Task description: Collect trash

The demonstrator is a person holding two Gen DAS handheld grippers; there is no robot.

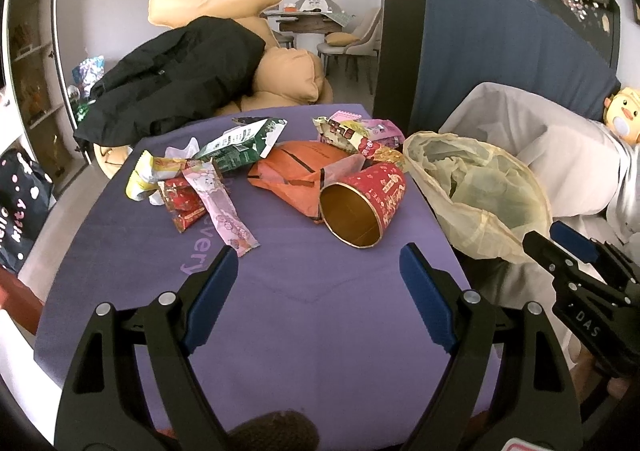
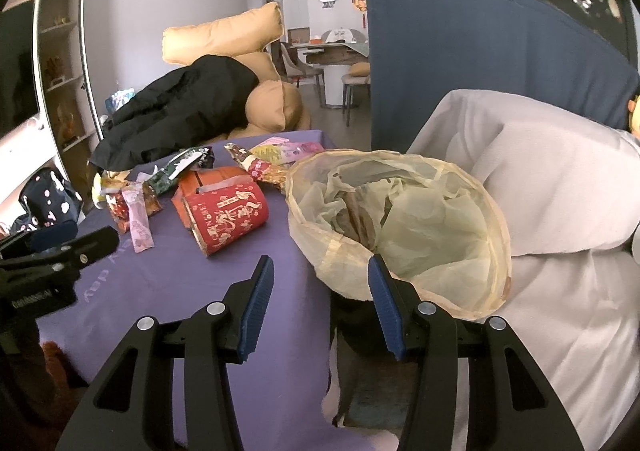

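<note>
Both grippers were held wide and empty: the left gripper [image 1: 318,251] above the purple table [image 1: 300,311], the right gripper [image 2: 320,267] at the trash bag [image 2: 400,219] rim. Wrappers [image 1: 208,187] and a red tube [image 1: 364,207] were scattered across the table beside the bag.

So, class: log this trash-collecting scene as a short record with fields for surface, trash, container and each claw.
surface: purple cloth
trash: red tube lying on its side, orange carton, pink wrapper, green packet
container: lined bin, beside the cloth
left claw: open, empty
right claw: open, empty
</note>
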